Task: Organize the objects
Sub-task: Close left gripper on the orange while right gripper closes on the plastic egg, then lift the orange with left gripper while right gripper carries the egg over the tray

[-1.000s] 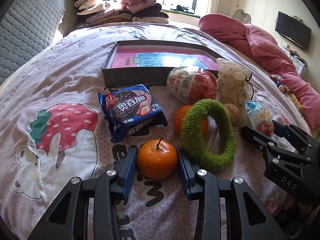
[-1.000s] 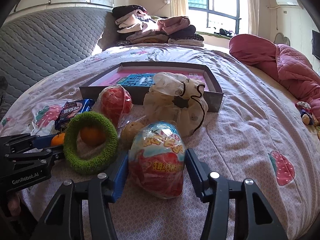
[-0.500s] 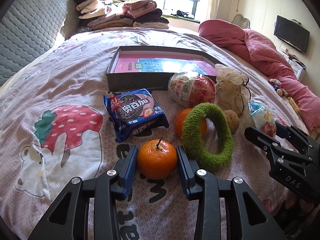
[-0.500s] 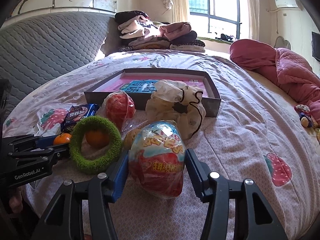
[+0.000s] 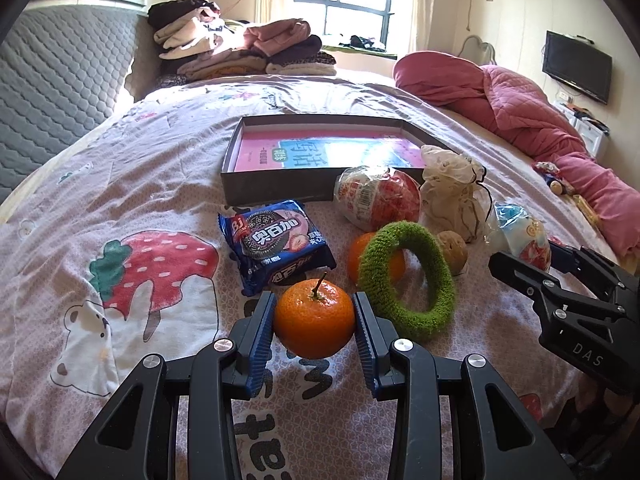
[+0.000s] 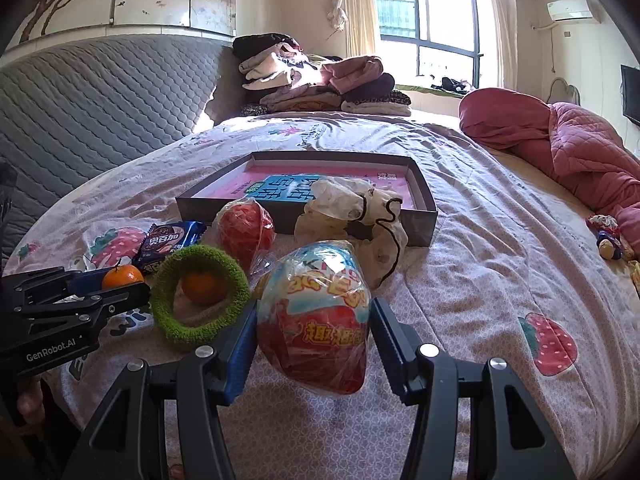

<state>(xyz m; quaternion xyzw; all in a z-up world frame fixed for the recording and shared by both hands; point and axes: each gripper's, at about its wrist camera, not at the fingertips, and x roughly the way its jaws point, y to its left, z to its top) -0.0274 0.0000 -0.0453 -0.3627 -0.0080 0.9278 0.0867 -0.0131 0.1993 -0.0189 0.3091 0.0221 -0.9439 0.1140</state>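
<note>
My left gripper (image 5: 314,322) is shut on a mandarin with a stem (image 5: 314,322) and holds it above the bedsheet. My right gripper (image 6: 314,324) is shut on a plastic-wrapped toy egg (image 6: 316,320), lifted off the bed. A grey open box (image 5: 276,184) with a pink book inside lies ahead; it also shows in the right wrist view (image 6: 424,224). In front of it lie a blue cookie pack (image 5: 276,246), a second wrapped egg (image 5: 378,198), a second mandarin (image 5: 358,258), a green fuzzy ring (image 5: 408,280), a walnut (image 5: 453,248) and a cream drawstring pouch (image 5: 452,190).
A pile of folded clothes (image 5: 236,50) sits at the bed's far end beside a grey quilted headboard (image 5: 52,88). A pink quilt (image 5: 520,108) lies along the right side. Small toys (image 6: 608,240) lie by the right edge.
Both grippers have risen and tilted up, the left lifting the mandarin, the right lifting the wrapped egg. The objects on the bed have not moved.
</note>
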